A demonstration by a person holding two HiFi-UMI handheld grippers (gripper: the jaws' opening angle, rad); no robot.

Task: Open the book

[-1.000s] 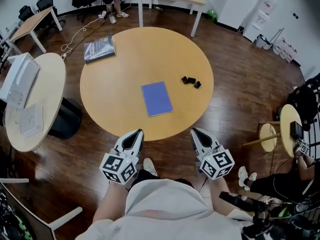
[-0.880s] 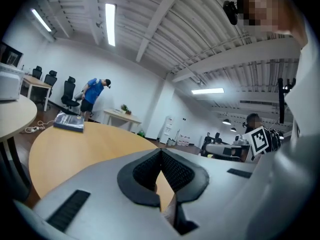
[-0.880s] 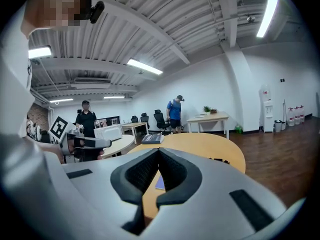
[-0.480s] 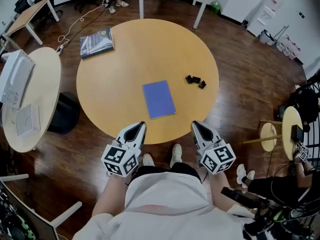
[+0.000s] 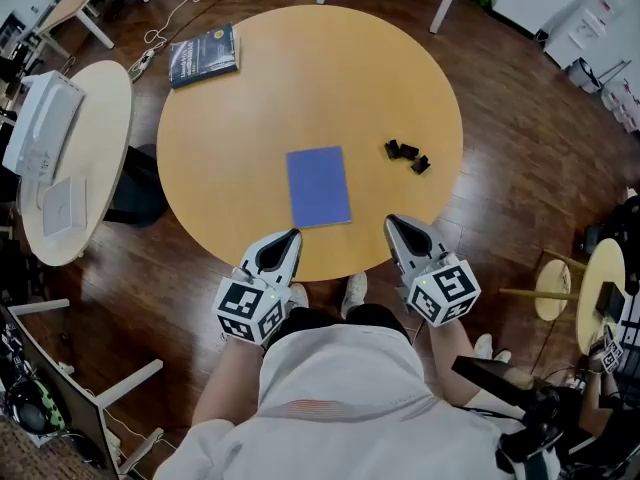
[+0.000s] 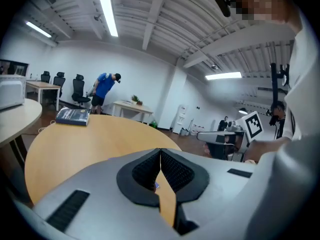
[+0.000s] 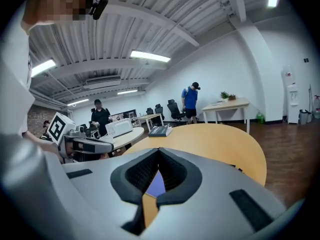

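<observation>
A closed blue book [image 5: 318,186] lies flat near the middle of the round wooden table [image 5: 230,128]. My left gripper [image 5: 290,237] hovers at the table's near edge, just short of the book's near left corner, jaws shut and empty. On the other side my right gripper [image 5: 392,223] sits off the book's near right corner, also shut with nothing held. In the left gripper view the jaws [image 6: 160,152] meet at a point. Through the right gripper [image 7: 159,159] a sliver of the blue book [image 7: 156,184] shows.
A dark thick book [image 5: 203,55] lies at the table's far left edge. Small black pieces [image 5: 406,155] lie right of the blue book. A side table [image 5: 100,158] with white devices stands left. A person in blue [image 6: 104,89] stands far behind the table.
The person has stepped closer to the table. Both grippers have moved forward from below the table's edge to its near rim, closer to the blue book. The book has not moved.
</observation>
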